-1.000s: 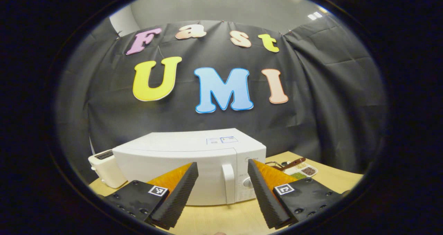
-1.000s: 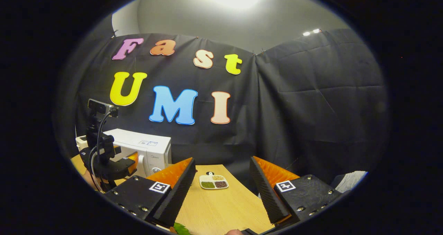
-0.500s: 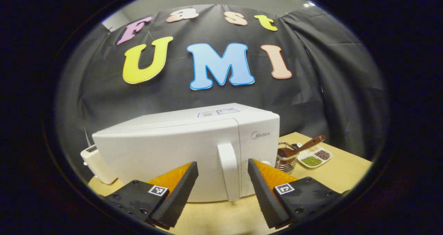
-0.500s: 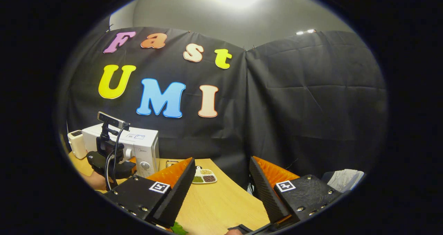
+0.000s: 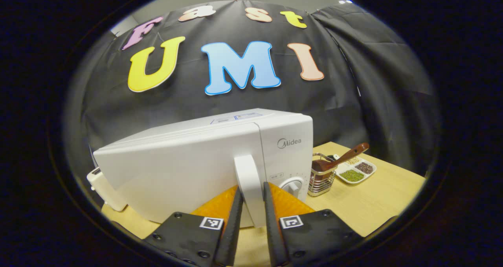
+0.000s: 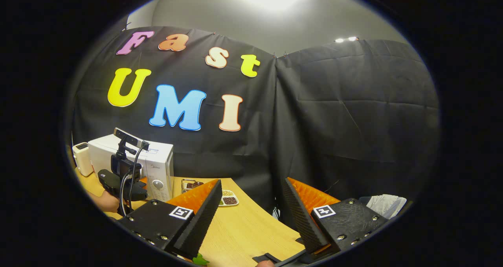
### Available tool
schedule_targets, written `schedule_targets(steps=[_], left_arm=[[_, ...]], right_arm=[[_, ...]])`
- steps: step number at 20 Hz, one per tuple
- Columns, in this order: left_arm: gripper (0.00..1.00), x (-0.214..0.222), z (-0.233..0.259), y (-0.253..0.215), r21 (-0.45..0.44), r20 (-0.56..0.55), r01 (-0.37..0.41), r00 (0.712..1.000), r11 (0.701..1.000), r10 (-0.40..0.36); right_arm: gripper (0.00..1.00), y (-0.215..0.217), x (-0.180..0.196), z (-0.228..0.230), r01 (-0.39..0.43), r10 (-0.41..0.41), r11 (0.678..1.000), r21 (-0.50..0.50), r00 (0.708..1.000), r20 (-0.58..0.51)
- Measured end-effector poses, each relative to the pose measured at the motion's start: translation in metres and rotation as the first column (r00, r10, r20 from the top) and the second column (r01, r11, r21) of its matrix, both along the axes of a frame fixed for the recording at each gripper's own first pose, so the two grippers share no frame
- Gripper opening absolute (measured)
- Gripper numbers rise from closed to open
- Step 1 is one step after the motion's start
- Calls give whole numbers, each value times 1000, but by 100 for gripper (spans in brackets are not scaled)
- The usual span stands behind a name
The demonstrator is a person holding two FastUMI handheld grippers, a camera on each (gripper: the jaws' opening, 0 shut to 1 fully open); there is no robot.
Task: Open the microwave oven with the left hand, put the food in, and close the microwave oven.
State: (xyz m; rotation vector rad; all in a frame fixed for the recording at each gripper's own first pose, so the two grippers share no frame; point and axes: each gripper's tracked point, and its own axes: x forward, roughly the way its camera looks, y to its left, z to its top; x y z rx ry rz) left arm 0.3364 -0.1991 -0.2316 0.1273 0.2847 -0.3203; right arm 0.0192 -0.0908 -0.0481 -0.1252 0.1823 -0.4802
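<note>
In the left gripper view, the left tongs [image 5: 251,216] had their 2 fingers drawn in on either side of the door handle [image 5: 248,188] of the microwave oven [image 5: 204,161], pinching it low on its length. The door looked fully closed, flush with the control panel [image 5: 289,161]. The oven stood on the bench [image 5: 377,204], with a wire basket [image 5: 320,178] and a compartment dish of grains [image 5: 355,172] just to its right. To do this step well, the pull likely needed to follow the door's arc about the hinge on its far left edge, not go straight back, or the handle could slip out from between the fingers. The white oven might also slide on the bench if tugged sharply, so a steady, gentle draw seemed wiser.

In the right gripper view, the right tongs [image 6: 251,216] were spread wide and held nothing, hovering over the bench well away from the oven [image 6: 155,168]. The left tongs [image 6: 120,180] appeared farther off, at the oven's front. A green scrap [image 6: 199,260] showed at the bottom edge; whether it was the food could not be told.
</note>
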Motion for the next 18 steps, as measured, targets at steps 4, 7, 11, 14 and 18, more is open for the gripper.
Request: schedule_targets(steps=[4,7,11,14,18], left_arm=[[29,-3,0,0,-9,-11,15,1000,1000,-15],[18,-3,1,1,4,-14,15,1000,1000,-15],[15,-7,1,2,-15,-43,14,999,1000,-14],[14,-38,6,12,-15,-13,-5,1000,1000,5],[15,-68,5,26,-15,-36,-16,999,1000,15]], right_arm=[[95,1,-3,3,4,-4,1000,4,1000,7],[95,3,-6,2,-5,5,1000,7,1000,7],[95,7,-7,1,-36,36,999,14,999,5],[95,6,-4,-1,-70,70,997,17,998,8],[95,13,5,0,-171,171,985,30,985,16]])
